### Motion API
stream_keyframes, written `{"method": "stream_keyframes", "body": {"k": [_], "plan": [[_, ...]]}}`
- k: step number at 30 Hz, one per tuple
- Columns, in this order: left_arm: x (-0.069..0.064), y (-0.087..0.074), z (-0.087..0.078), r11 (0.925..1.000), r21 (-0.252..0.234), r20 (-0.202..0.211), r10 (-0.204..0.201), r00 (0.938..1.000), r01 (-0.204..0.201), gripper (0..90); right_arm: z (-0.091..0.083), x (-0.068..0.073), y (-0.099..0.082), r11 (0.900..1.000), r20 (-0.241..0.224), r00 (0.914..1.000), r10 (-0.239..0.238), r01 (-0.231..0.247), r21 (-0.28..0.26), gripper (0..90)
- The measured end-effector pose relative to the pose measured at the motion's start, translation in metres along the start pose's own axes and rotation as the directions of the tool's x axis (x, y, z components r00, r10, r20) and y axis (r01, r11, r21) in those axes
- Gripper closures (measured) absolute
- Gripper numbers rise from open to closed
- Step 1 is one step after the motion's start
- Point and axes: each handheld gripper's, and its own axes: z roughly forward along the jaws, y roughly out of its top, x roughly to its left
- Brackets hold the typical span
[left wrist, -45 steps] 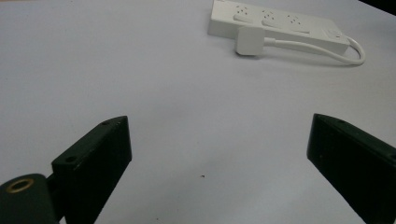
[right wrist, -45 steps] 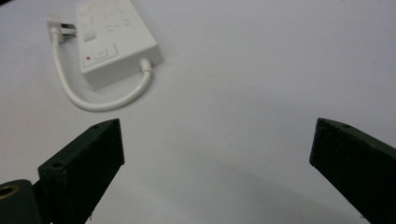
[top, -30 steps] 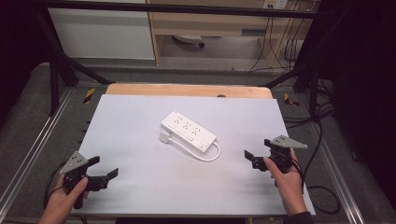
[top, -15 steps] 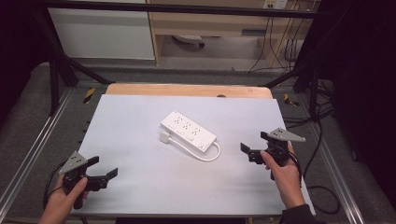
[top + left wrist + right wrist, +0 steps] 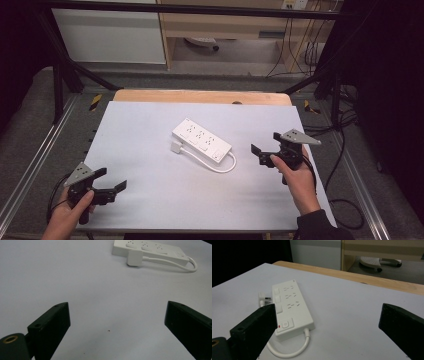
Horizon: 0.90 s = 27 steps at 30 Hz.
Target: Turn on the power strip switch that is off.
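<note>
A white power strip (image 5: 202, 141) lies at an angle in the middle of the white mat, and its short cord (image 5: 225, 167) loops round to a plug (image 5: 176, 147) at its left end. My right gripper (image 5: 265, 146) is open just right of the strip's switch end and points at it. In the right gripper view the strip (image 5: 289, 307) and plug (image 5: 263, 298) lie ahead of the open right gripper (image 5: 329, 312). My left gripper (image 5: 111, 180) is open near the front left corner, well apart from the strip. The left gripper view shows the strip (image 5: 150, 248) far beyond the open left gripper (image 5: 117, 311).
The white mat (image 5: 150, 120) covers a wooden table whose bare edge (image 5: 200, 96) runs along the back. Metal frame rails (image 5: 35, 165) flank both sides. Cables (image 5: 345, 150) trail on the floor at the right. A white cabinet (image 5: 110, 35) stands behind.
My right gripper has moved left and a little away from me, closer to the power strip's switch end. The left gripper and the strip have not moved.
</note>
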Motion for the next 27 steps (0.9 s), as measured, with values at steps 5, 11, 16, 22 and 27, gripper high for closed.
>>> {"method": "stream_keyframes", "body": {"k": [5,11,16,22,27], "plan": [[0.000,0.000,0.000,1.0000,0.001,0.001,0.001,1.0000,-0.001,6.5,0.006,0.004,0.006,1.0000,-0.014,0.9999,-0.009,0.009,0.003,2.4],[0.000,0.000,0.000,1.0000,0.001,0.003,0.002,1.0000,-0.002,6.5,0.015,0.010,0.013,0.9996,-0.018,0.9994,-0.028,0.028,0.003,2.7],[0.000,0.000,0.000,1.0000,0.003,0.005,0.004,1.0000,-0.004,6.5,0.022,0.015,0.018,0.9994,-0.022,0.9992,-0.034,0.034,-0.001,3.3],[-0.001,0.000,0.000,1.0000,0.002,0.005,0.006,1.0000,-0.006,6.5,0.029,0.018,0.025,0.9996,-0.018,0.9996,-0.021,0.021,-0.018,3.4],[0.000,0.000,0.001,1.0000,0.003,0.004,0.005,1.0000,-0.005,6.5,0.036,0.020,0.028,0.9996,-0.022,0.9996,-0.018,0.017,-0.024,3.9]]}}
